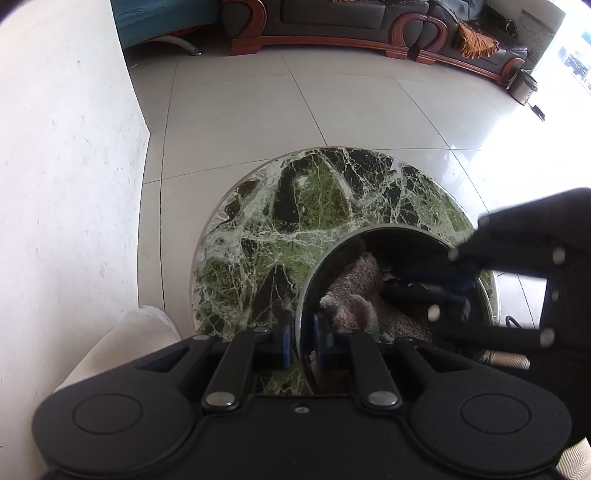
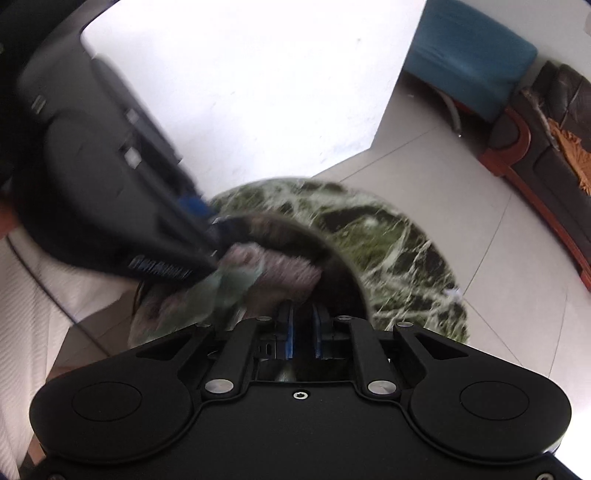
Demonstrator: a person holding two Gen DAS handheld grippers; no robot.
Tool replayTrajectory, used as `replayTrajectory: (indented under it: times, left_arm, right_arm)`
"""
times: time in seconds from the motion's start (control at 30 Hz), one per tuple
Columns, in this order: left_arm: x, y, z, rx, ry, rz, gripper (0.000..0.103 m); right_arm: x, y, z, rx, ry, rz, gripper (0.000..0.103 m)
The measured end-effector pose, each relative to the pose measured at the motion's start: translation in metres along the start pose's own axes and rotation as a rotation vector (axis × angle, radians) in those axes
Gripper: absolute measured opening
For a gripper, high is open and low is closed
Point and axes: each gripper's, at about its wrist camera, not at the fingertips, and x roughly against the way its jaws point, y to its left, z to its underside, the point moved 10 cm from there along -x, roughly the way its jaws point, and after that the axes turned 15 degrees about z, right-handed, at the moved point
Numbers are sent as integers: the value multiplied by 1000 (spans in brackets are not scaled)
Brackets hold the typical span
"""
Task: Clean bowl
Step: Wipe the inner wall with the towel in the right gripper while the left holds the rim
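Pale tiled floor (image 1: 229, 110), white wall (image 1: 66, 147) at left, dark sofa with red-brown wooden trim (image 1: 351, 26) along the far side.

Round green-veined marble desk (image 1: 288, 229) in mid view. Shiny steel bowl (image 1: 388, 236) sits on its near right part, rim reaching close to the desk edge.

Left gripper (image 1: 303, 343): blue-padded fingers drawn together on the bowl's near rim, one pad outside the wall, one inside. Bowl gripped and steadied.

Right gripper (image 2: 303, 328) reaches into the bowl from the right; its fingers are closed on the brownish fluffy cloth (image 1: 354, 295), which lies bunched against the bowl's inner wall and floor. Right wrist view is motion-blurred; the cloth (image 2: 273, 269) shows just ahead of the fingertips.

Pale striped fabric (image 1: 122, 354) at near left, below the desk edge.
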Motion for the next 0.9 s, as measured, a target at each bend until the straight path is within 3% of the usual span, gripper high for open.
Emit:
replayTrajectory:
  times: [0.17, 0.3, 0.4, 0.6, 0.8, 0.9]
  left_arm:
    - [0, -1, -1, -3, 2, 1, 11]
    - [0, -1, -1, -7, 2, 3, 11]
    - [-1, 0, -1, -5, -1, 7, 11]
    - [-1, 1, -2, -4, -5, 16, 11]
    - [-1, 1, -2, -5, -1, 18, 11]
    - [-2, 1, -2, -8, 1, 21, 11]
  right_arm:
    - [12, -12, 1, -52, -10, -6, 15]
    - [34, -26, 4, -104, -55, 10, 39]
    - [47, -30, 8, -128, -79, -7, 40]
    - [54, -2, 8, -17, -90, -81, 41]
    - [31, 27, 8, 38, -40, -132, 41]
    - [12, 31, 14, 27, 11, -139, 35]
